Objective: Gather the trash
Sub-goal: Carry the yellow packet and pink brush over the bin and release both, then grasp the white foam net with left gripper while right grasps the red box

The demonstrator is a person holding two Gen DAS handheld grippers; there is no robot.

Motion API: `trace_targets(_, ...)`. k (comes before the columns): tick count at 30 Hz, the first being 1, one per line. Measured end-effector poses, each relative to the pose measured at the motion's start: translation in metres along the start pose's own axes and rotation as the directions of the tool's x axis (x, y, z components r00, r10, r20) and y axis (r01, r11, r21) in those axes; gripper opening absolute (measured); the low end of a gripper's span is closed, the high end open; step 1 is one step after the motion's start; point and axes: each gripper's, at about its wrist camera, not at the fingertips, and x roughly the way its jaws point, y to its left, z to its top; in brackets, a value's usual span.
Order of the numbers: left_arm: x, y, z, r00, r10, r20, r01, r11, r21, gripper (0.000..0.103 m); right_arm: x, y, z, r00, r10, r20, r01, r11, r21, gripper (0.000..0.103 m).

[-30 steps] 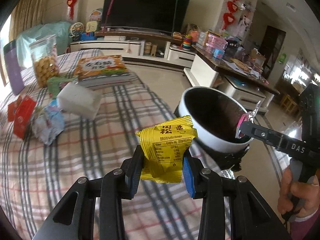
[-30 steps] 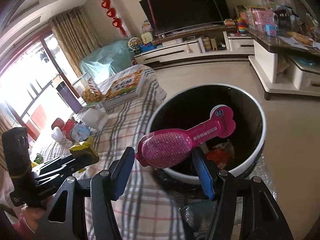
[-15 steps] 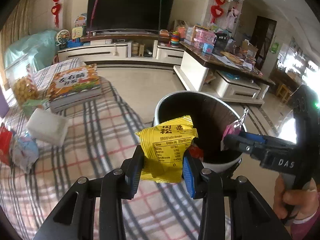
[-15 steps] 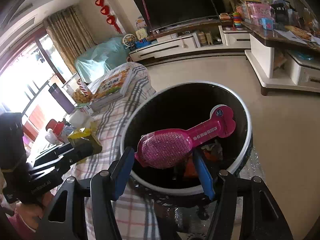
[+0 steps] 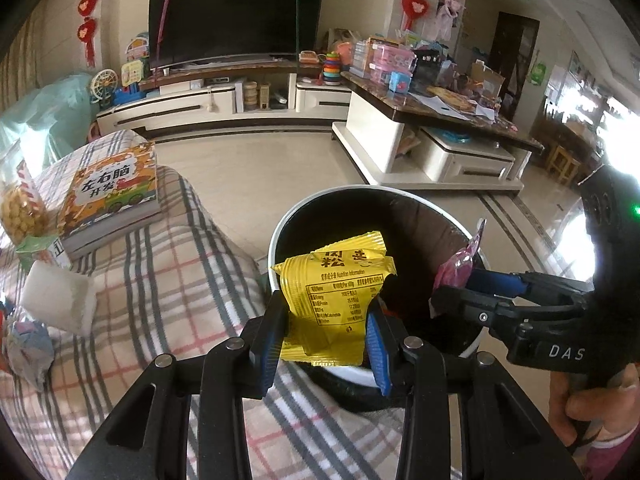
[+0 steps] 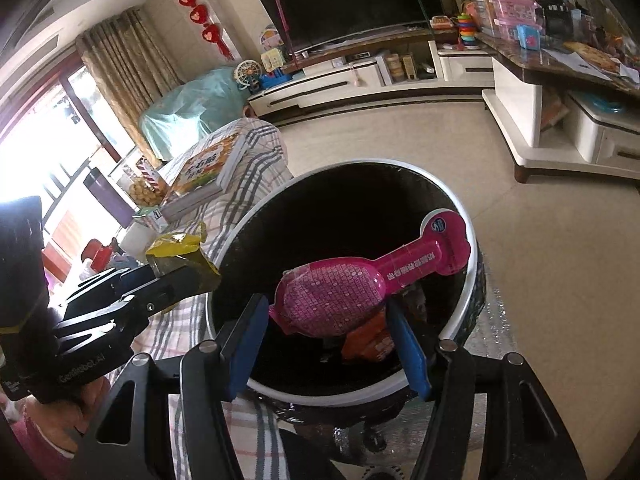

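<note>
A yellow snack wrapper point(image 5: 332, 292) stands upright in my left gripper point(image 5: 326, 332), which is shut on it at the near rim of the black, white-rimmed bin point(image 5: 360, 189). My right gripper point(image 6: 326, 344) hangs over the bin point(image 6: 400, 163) mouth with a pink spoon-shaped packet point(image 6: 340, 300) between its blue pads. Its jaws are opening, and the packet still sits between them. An orange wrapper point(image 6: 368, 340) lies inside the bin. The right wrist view shows the left gripper point(image 6: 176, 276) and its yellow wrapper point(image 6: 176, 246) at the bin's left edge.
A plaid-covered table point(image 5: 160, 280) to the left holds a book point(image 5: 112, 196), a white block point(image 5: 56, 300), a snack jar point(image 5: 20, 208) and a crumpled wrapper point(image 5: 28, 344). A cluttered coffee table point(image 5: 420, 120) stands beyond the bin. A hand point(image 5: 580, 400) grips the right tool.
My left gripper has carried the yellow wrapper rightwards from above the table to the bin's near rim. My right gripper has moved further over the bin mouth with the pink packet.
</note>
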Motion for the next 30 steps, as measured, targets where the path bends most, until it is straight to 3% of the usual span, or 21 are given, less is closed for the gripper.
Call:
trace_targets(2, 0.005, -0.001, 0.002, 1.000, -0.005, -0.010, 0.005, 1.000, -0.003, 0.041, 0.001, -0.001, 0.000, 1.000, -0.004, -0.004, 0.004, 1.000, -0.001, 0.065)
trace_targets(4, 0.007, 0.000, 0.002, 1.000, -0.003, -0.013, 0.003, 1.000, -0.009, 0.054, 0.001, -0.002, 0.000, 1.000, -0.006, -0.007, 0.006, 1.000, 0.002, 0.065)
trace_targets(10, 0.003, 0.005, -0.003, 1.000, -0.007, -0.010, 0.006, 1.000, -0.030, 0.055, -0.002, -0.003, 0.000, 1.000, -0.006, -0.007, 0.006, 1.000, 0.004, 0.067)
trace_targets(17, -0.016, 0.029, -0.031, 1.000, 0.018, 0.006, -0.018, 0.994, -0.103, 0.058, -0.009, 0.006, -0.008, 1.000, 0.005, 0.009, -0.005, 1.000, 0.020, 0.072)
trace_targets(25, -0.046, 0.070, -0.072, 0.998, 0.058, 0.009, -0.055, 0.971, -0.234, 0.059, -0.016, 0.041, -0.019, 0.998, 0.031, 0.055, -0.030, 0.999, -0.011, 0.081)
trace_targets(30, -0.067, 0.089, -0.093, 0.996, 0.094, 0.007, -0.088, 0.954, -0.285, 0.059, -0.013, 0.067, -0.024, 0.997, 0.066, 0.049, -0.064, 0.997, -0.032, 0.081)
